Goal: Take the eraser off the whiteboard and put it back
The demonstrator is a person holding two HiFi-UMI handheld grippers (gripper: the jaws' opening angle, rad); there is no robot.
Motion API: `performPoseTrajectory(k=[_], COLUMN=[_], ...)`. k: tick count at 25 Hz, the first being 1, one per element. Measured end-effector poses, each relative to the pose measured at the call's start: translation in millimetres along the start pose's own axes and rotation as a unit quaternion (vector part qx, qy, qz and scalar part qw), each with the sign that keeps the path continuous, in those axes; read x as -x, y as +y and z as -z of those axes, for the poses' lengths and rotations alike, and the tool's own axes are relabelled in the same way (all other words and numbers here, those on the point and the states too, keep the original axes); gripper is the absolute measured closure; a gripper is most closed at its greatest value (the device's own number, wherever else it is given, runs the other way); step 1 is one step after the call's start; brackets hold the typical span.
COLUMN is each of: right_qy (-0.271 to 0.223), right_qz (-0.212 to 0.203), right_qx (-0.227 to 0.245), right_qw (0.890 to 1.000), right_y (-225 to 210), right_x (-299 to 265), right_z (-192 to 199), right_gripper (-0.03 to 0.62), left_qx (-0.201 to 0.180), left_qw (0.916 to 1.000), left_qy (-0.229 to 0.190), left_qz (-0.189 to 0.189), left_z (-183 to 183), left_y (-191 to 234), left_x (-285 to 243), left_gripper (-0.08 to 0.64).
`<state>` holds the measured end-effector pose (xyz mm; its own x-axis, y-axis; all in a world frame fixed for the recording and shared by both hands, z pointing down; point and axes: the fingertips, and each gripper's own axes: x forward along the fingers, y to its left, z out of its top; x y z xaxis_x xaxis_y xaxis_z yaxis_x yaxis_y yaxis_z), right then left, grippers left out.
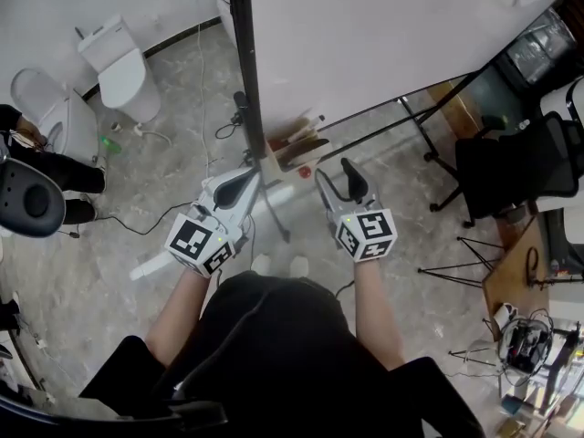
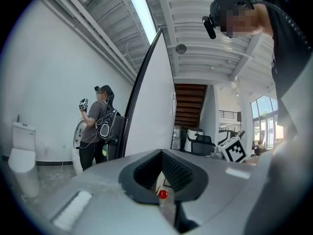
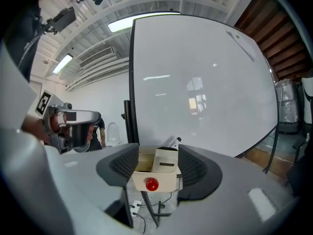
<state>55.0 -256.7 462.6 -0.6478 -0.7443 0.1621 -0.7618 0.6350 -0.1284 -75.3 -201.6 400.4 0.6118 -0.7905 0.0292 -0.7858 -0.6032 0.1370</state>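
The whiteboard (image 1: 383,35) stands on a black frame, and a small pale wooden tray (image 1: 290,151) hangs at its lower edge. In the right gripper view the white eraser (image 3: 165,160) stands upright in that tray (image 3: 151,181), which carries a red dot on its front, with a marker (image 3: 174,142) behind. My right gripper (image 3: 159,155) is open and points level at the tray; the eraser shows in the gap between its jaws, clear of both pads. My left gripper (image 1: 228,188) is open and holds nothing, to the left of the tray and beside the board's edge (image 2: 146,92).
The board's black stand legs (image 1: 274,217) and cables spread over the floor under the tray. A toilet (image 1: 123,67) stands at the far left. Another person (image 2: 95,126) with grippers is left of the board. An office chair (image 1: 520,167) and desks are on the right.
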Motion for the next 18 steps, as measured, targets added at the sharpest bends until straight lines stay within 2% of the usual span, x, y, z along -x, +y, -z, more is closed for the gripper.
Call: performPoseTrajectory(k=[7, 14, 18], right_qy=[0.023, 0.041, 0.046], right_qz=[-0.011, -0.022, -0.030], right_qx=[-0.001, -0.004, -0.006], right_qw=[1.000, 0.999, 0.998], right_y=[-16, -23, -22], right_x=[-32, -56, -67], right_z=[17, 27, 33], right_gripper=[0.278, 0.265, 0.263], left_qx=[0.007, -0.007, 0.002], left_qw=[0.9994, 0.9988, 0.9988], left_qy=[0.005, 0.014, 0.006], left_qz=[-0.033, -0.046, -0.048], left_z=[9, 14, 13], left_y=[5, 7, 7], left_x=[3, -7, -12], left_gripper=[0.557, 0.558, 0.557])
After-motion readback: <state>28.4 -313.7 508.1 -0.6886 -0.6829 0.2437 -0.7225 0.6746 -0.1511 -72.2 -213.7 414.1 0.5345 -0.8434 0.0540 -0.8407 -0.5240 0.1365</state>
